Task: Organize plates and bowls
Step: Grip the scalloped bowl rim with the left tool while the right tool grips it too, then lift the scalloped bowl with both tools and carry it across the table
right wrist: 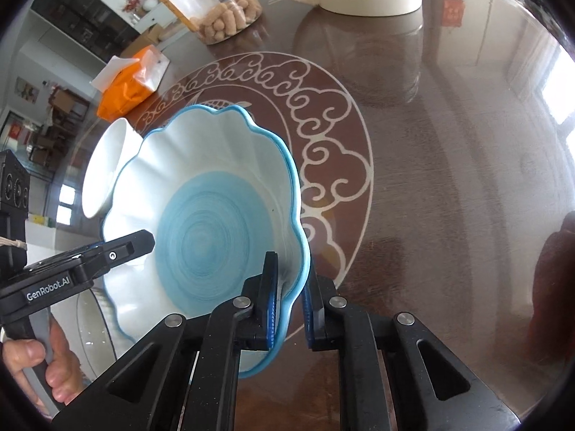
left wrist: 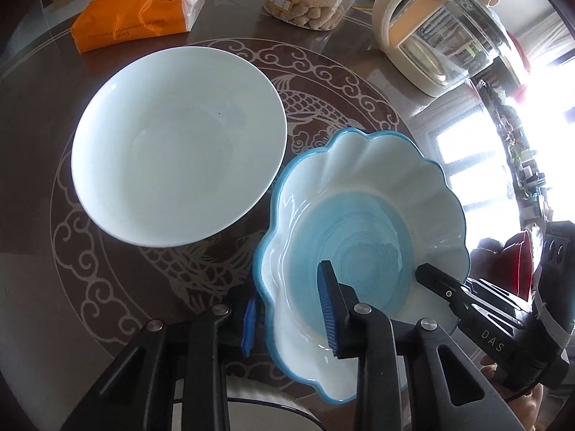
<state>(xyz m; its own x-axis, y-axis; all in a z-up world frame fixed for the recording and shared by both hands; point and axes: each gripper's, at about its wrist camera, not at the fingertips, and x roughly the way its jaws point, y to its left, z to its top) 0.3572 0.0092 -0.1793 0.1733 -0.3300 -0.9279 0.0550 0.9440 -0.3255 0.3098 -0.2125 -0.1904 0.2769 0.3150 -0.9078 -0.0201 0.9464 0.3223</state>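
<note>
A scalloped bowl with a blue rim and blue spiral centre [left wrist: 359, 222] is held tilted above the table; it also shows in the right wrist view [right wrist: 215, 215]. My left gripper [left wrist: 287, 309] is shut on its left rim, one finger inside and one outside. My right gripper [right wrist: 291, 294] is shut on the opposite rim and shows in the left wrist view [left wrist: 431, 276]. A plain white bowl [left wrist: 179, 143] sits upright on the table just left of the scalloped bowl; its side shows in the right wrist view [right wrist: 104, 172].
The brown round table [right wrist: 431, 143] has a white cloud-and-fish pattern. At the back stand an orange tissue pack [left wrist: 136, 21], a clear jar of snacks [left wrist: 309, 3] and a cream glass kettle [left wrist: 431, 36]. Another rim [left wrist: 266, 406] shows below the scalloped bowl.
</note>
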